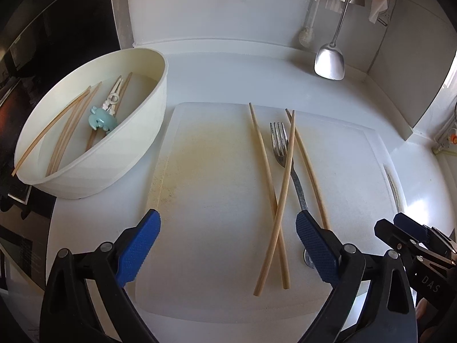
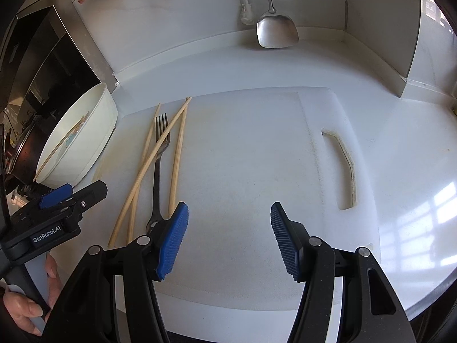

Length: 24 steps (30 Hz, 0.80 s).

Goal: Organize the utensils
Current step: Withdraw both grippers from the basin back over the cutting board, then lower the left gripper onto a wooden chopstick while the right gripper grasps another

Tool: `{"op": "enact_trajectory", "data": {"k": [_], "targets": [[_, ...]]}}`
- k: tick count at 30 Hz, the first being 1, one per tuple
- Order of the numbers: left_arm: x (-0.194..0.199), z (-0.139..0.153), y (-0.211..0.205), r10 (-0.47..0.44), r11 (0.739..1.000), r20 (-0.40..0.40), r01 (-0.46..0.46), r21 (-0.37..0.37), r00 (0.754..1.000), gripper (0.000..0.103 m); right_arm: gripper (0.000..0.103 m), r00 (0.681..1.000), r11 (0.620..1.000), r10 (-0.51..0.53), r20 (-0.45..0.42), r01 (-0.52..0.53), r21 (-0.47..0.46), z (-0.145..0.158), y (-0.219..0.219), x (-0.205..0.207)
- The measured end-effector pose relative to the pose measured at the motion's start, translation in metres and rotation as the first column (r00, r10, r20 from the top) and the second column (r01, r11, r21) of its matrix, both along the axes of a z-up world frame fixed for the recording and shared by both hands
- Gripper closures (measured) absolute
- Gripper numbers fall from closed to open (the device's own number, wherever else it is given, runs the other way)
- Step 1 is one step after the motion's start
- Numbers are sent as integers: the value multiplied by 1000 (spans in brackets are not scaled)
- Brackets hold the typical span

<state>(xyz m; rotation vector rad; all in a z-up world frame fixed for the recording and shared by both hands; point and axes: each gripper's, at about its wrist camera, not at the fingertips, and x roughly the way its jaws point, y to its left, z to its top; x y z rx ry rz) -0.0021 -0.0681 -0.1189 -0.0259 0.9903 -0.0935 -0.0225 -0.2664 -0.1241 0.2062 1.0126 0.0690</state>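
Three wooden chopsticks (image 1: 281,188) and a metal fork (image 1: 282,154) lie crossed on a white cutting board (image 1: 217,200). They also show in the right wrist view: chopsticks (image 2: 148,165), fork (image 2: 157,168), board (image 2: 251,154). A white bowl (image 1: 137,140) at the left holds several chopsticks (image 1: 68,125) and a teal training-chopstick clip (image 1: 101,118). My left gripper (image 1: 228,225) is open and empty, low over the board, its right finger over the fork handle. My right gripper (image 2: 228,214) is open and empty, to the right of the utensils.
A steel spatula (image 1: 330,60) and a white brush (image 1: 307,35) hang against the back wall. A dark appliance (image 2: 48,65) stands left of the bowl (image 2: 82,140). The board has a handle slot (image 2: 344,165) at its right. The left gripper's body (image 2: 57,208) shows in the right wrist view.
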Motion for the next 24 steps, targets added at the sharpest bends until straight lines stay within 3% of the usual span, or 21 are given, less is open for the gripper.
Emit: {"op": "enact_trajectory", "data": {"k": [13, 24], "targets": [[27, -36, -17, -33, 999, -14, 33, 25, 999, 9, 45, 998, 998, -59, 11, 59, 9, -7, -7, 7], [33, -40, 1, 37, 999, 0, -37, 1, 999, 9, 45, 1000, 999, -31, 3, 31, 9, -12, 8, 20]]}}
